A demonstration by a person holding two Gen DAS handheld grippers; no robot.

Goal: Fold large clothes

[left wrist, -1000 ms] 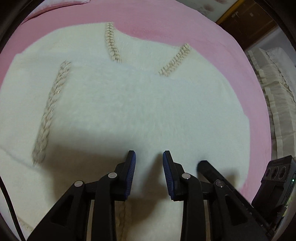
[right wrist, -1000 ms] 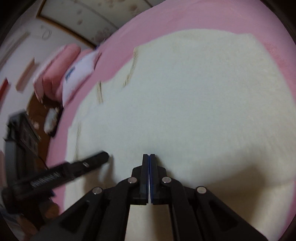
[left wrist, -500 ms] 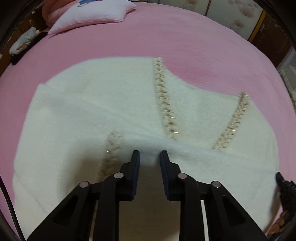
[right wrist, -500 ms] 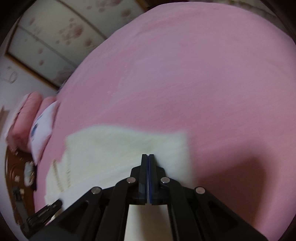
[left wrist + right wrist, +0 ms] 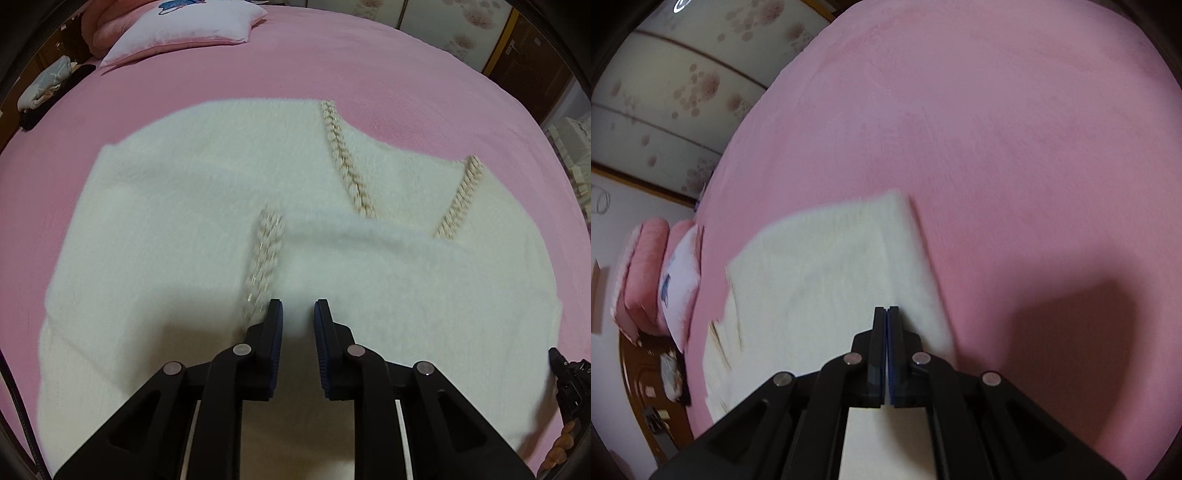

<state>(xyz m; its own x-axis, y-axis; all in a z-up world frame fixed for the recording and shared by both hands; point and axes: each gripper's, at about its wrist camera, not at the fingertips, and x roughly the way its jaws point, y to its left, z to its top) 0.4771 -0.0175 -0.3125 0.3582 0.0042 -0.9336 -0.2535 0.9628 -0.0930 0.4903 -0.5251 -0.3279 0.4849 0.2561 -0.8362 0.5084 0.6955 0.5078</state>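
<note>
Black jaws over a fluffy cream-white garment with braided trim (image 5: pixel 177 236) on a pink bed.
The left gripper (image 5: pixel 297 314) has its jaws released, a gap between the blue pads, poised over the folded cloth beside a strip of braid. The right gripper (image 5: pixel 887 309) has its jaws clenched, blue pads pressed together; whether cloth is pinched there I cannot tell. The garment (image 5: pixel 827 266) lies spread on the pink bed cover (image 5: pixel 332 66), near a white and pink pillow (image 5: pixel 184 26).
</note>
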